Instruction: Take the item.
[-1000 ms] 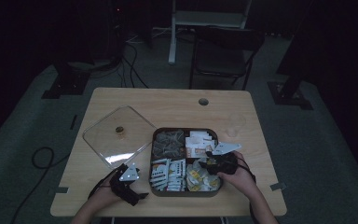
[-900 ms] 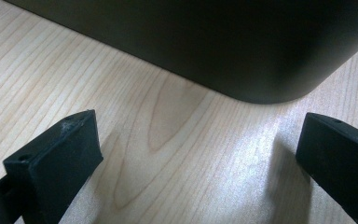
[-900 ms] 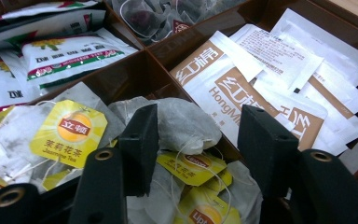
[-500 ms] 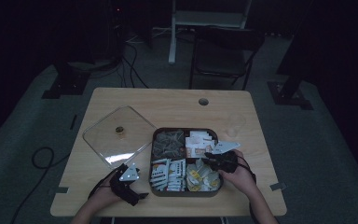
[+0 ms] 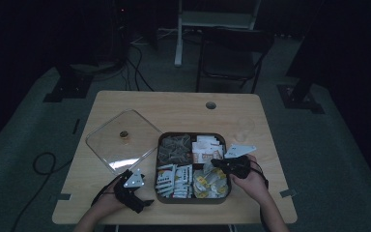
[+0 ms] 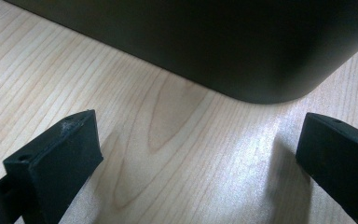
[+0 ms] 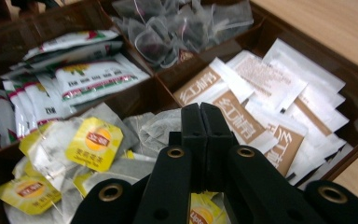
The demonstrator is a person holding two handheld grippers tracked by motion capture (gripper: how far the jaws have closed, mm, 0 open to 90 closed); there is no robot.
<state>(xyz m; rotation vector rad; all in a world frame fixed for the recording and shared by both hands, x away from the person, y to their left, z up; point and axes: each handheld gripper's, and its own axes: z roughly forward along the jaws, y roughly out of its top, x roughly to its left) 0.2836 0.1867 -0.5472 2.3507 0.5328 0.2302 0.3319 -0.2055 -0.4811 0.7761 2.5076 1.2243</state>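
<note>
Closing over the yellow-tagged tea bags (image 7: 93, 142), the right tongs (image 7: 200, 109) now meet empty at the box's (image 5: 160, 166) four o'clock; reopen and dip lower, while the left tongs (image 6: 193, 154) gape idle on the counter (image 6: 177, 140).

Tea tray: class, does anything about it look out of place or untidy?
Its clear lid lies off on the table, left of the tray. The yellow-tagged tea bags lie jumbled; the other compartments look neater.

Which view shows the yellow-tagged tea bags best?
The right gripper view: the yellow-tagged tea bags lie close up, tags plain to see, just below the shut right hand-held gripper. The high view shows them small and dim. The left gripper view faces the tray's dark outer wall.
</note>
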